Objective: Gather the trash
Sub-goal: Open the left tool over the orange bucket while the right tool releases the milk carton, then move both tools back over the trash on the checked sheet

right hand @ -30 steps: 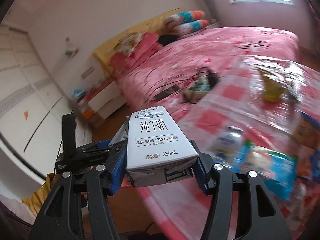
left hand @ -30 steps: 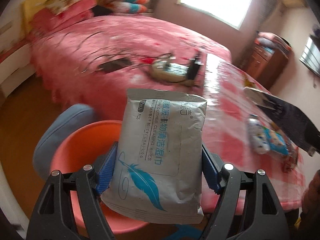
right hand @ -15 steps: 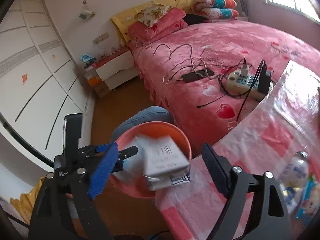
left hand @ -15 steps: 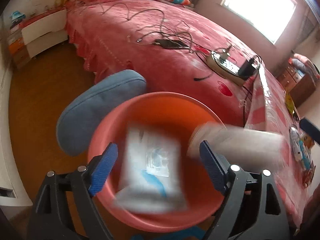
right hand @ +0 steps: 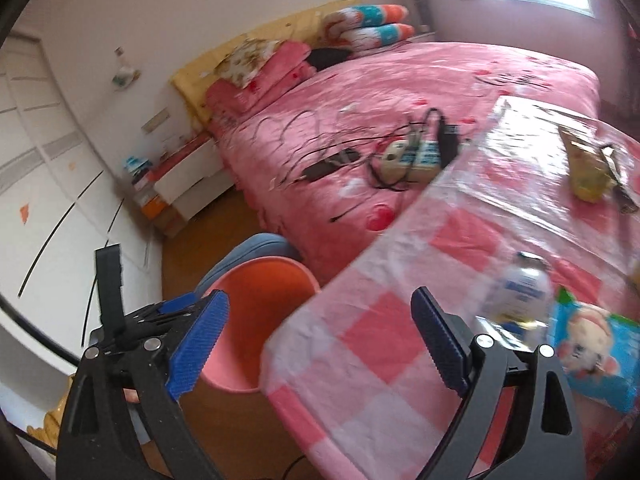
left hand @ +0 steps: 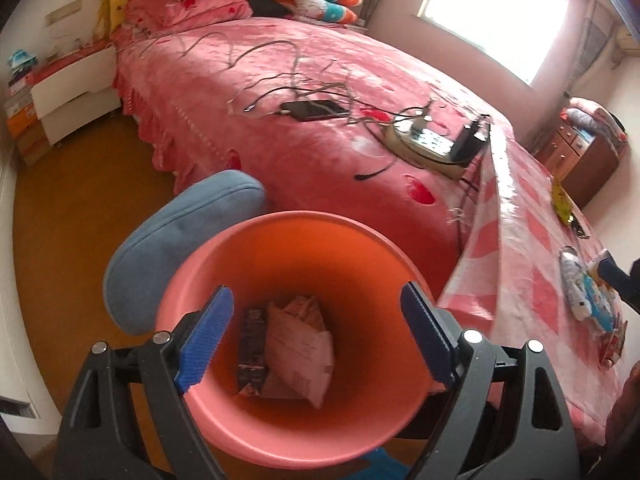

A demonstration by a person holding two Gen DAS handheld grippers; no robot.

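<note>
A: Bedroom, daylight. The left tool hangs over an orange bin, its 2 blue pads spread wide with nothing between them.

B: And the trash?

A: At the bottom of the bin: a pale pack lying tilted, and a dark-sided carton touching its left edge.

B: The right tool?

A: Over the corner of the counter, which carries a pink-checked cloth. Its jaws are opening, with nothing held between them. The bin stands on the floor just beside that corner, in front of a blue cushion.

B: What is on the counter?

A: A small white bottle touching a blue snack bag, near the right tool. A yellow bag lies well apart at the far end.

B: Behind it all?

A: A pink bed with a power strip, a phone and loose cables.
</note>
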